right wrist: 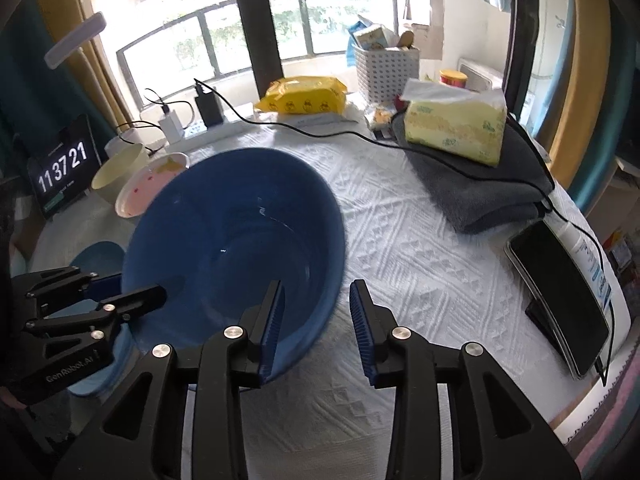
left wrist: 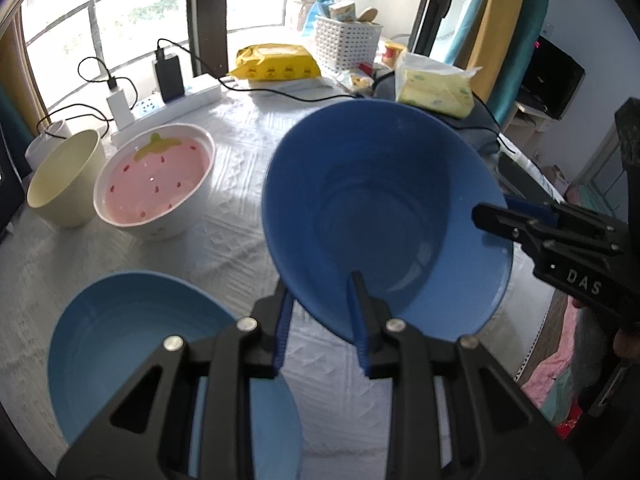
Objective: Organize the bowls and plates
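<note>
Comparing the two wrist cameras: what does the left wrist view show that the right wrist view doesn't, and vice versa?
Left wrist only: a dark screen on a shelf beyond the table.
Right wrist only: the digital clock and the phone on its stand.
Both: the dark blue bowl, gripped at its rim by the left gripper, with the right gripper open around the rim; also the light blue bowl, strawberry bowl and cream bowl.
</note>
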A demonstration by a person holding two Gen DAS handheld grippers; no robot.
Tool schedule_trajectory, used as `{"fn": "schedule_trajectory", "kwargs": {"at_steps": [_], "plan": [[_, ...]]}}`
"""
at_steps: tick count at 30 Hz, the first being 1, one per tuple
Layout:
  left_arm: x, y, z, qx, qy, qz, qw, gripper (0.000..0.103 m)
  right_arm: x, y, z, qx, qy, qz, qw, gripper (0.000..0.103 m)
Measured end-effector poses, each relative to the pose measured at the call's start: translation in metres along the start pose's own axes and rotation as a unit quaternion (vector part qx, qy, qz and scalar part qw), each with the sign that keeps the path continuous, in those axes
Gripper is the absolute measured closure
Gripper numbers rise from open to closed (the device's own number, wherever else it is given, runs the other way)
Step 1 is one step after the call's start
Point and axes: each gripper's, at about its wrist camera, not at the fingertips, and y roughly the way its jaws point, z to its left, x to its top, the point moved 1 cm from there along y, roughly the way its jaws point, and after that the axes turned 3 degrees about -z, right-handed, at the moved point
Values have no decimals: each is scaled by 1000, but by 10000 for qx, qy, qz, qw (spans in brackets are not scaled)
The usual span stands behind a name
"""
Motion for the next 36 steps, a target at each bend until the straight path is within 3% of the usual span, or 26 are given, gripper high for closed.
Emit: {"fn": "schedule_trajectory", "kwargs": {"at_steps": [5,9,23,36], "plan": [[3,-6,5,82,-97,-129,9998,70,1,-1,-3,-67,47,-64,9999,65],[6,-16,7,116,-113,-328,9993,58,5,-3,0,-63,-9,-148,9999,64],[17,-41,23,248,-274,-721,9967,57,21,-12,12,-42,-132,-372,9992,64],[22,-58,52,445,-489,-999,9928,56,42,-12,49,144,-475,-496,9975,64]]}}
